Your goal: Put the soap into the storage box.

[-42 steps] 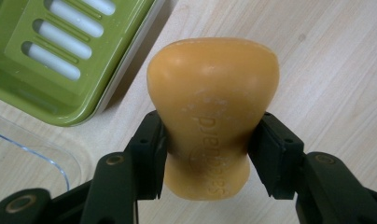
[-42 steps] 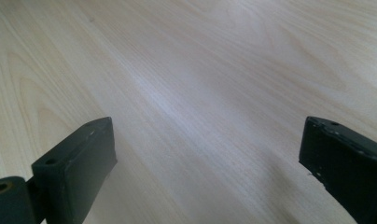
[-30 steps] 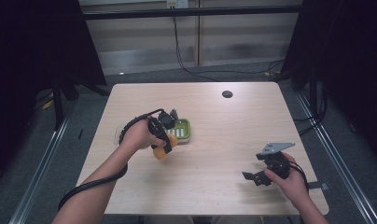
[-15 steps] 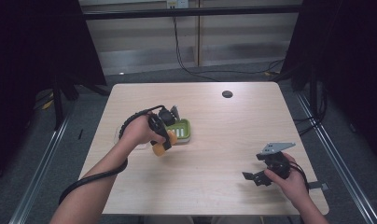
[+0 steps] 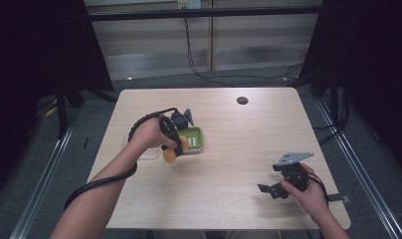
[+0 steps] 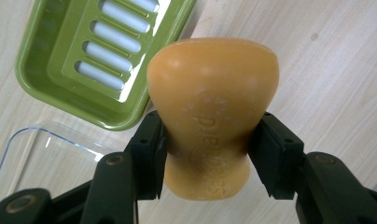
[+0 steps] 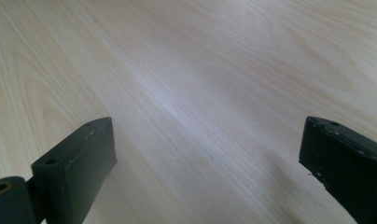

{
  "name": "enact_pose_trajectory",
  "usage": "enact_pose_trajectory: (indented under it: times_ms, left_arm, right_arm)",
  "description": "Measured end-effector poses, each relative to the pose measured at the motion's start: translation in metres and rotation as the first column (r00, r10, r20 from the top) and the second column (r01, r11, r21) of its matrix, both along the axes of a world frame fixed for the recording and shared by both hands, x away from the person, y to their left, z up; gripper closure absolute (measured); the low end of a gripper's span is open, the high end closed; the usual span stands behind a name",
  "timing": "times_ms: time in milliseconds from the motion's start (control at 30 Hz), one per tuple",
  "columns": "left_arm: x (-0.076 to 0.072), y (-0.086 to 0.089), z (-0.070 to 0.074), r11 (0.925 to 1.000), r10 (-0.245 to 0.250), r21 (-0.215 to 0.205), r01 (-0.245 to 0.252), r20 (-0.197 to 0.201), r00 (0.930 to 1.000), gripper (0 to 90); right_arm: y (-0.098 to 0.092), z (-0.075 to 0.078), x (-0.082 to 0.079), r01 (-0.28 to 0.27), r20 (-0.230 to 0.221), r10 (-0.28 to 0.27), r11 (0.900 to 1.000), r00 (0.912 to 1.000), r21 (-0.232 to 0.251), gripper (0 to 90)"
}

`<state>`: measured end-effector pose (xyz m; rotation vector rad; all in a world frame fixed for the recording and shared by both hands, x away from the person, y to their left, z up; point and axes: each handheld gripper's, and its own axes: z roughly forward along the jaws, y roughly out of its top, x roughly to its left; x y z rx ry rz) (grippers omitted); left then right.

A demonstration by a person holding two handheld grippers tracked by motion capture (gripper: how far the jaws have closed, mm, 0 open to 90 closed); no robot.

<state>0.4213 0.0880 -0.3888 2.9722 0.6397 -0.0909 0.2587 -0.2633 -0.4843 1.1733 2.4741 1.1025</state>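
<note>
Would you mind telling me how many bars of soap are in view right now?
1. The orange bar of soap is clamped in the left gripper, held just beside the green slotted soap dish; none lies in the dish.

The soap is a warm orange-yellow, smooth and faintly glossy, with raised lettering in the same colour. The jaws pinching it are matte black. The dish beside it is olive green, its ribbed floor cut by a row of slots that show white. A clear lid with a bluish edge lies on the table, which is pale beige wood with fine darker grain streaks and a small dark round spot near the far edge. The right gripper is black, topped by a grey plate.
</note>
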Motion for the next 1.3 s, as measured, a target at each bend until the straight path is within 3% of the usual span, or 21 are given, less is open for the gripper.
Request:
enact_pose_trajectory:
  times_ms: [400,533,900,1300]
  left_arm:
    - [0.007,-0.006,0.005,0.9997,-0.021,0.011,0.021,-0.005,0.9998,49.3]
    - [0.009,-0.007,0.006,1.0000,-0.007,-0.007,0.007,0.002,1.0000,49.3]
    - [0.017,-0.009,0.010,0.9991,-0.043,0.008,0.043,-0.001,0.9991,49.3]
    - [0.022,-0.012,0.011,0.9991,-0.037,0.021,0.037,-0.003,0.9993,49.4]
  right_arm:
    - [0.000,0.000,-0.001,0.009,-0.004,-0.009,1.000,0.9999,-0.010,3.3]
    - [0.001,0.000,-0.001,0.006,-0.003,-0.006,1.000,1.0000,-0.008,3.3]
    - [0.001,-0.002,0.000,0.003,-0.002,-0.003,1.000,1.0000,-0.011,3.3]
    - [0.002,-0.002,0.000,0.006,-0.009,-0.006,1.000,0.9999,-0.020,3.3]
